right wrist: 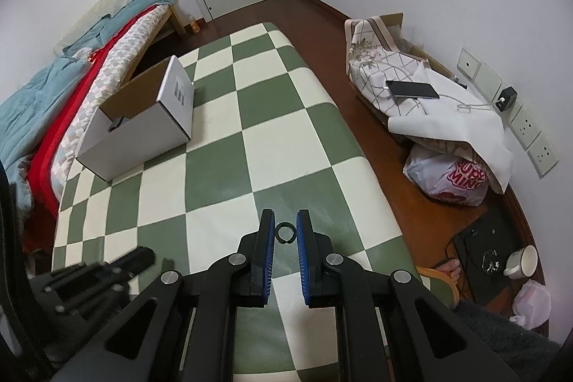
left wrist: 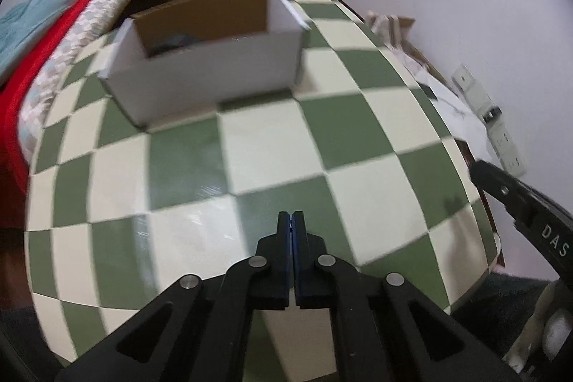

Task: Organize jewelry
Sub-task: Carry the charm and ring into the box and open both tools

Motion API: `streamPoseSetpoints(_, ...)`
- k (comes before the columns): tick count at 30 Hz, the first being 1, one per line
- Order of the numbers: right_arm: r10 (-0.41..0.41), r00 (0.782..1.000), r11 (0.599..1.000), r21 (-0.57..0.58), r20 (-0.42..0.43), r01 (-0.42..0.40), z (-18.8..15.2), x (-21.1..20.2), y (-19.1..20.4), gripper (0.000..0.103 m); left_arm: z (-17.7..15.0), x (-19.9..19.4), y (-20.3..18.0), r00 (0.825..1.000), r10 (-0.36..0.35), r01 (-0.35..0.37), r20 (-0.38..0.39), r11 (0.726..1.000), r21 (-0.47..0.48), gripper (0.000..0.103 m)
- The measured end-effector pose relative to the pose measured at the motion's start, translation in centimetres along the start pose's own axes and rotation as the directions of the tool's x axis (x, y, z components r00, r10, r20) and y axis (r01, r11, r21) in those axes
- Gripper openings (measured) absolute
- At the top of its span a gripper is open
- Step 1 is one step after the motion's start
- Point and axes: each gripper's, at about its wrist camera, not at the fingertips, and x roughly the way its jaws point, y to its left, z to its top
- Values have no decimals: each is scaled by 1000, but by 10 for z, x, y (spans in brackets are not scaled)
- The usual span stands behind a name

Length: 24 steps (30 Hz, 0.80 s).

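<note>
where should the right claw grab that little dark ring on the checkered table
Across its band, from above. The ring appears to lie flat on the checkered table, and the open right claw already has a finger on either side. Lower until the fingertips meet the tabletop, then close on the band's outer edges; a thin flat hoop offers no side purchase.

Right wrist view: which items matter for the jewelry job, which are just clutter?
Job:
- ring, on the checkered table between the open right tongs
- open white box at the table's far left
- left tongs, shut, empty

Clutter:
- phone
- plastic bag
- mug
- bedding
</note>
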Motion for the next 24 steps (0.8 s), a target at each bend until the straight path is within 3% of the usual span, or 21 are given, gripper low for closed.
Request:
streamPoseSetpoints(11,66,997,998,-10,40,-66,18,-18,18,13,29,-44,72,997,3,9,71,985,-174,0)
streamPoseSetpoints(19,197,979,976,-105,56,-190,83,-9,87,13,110,-69,100,988,-13,43,154,980,-194,0)
streamPoseSetpoints(24,299,953,944,-136,-38,-302,129,30,143,13,154,-39,127,995,-36,58,97,970,-235,0)
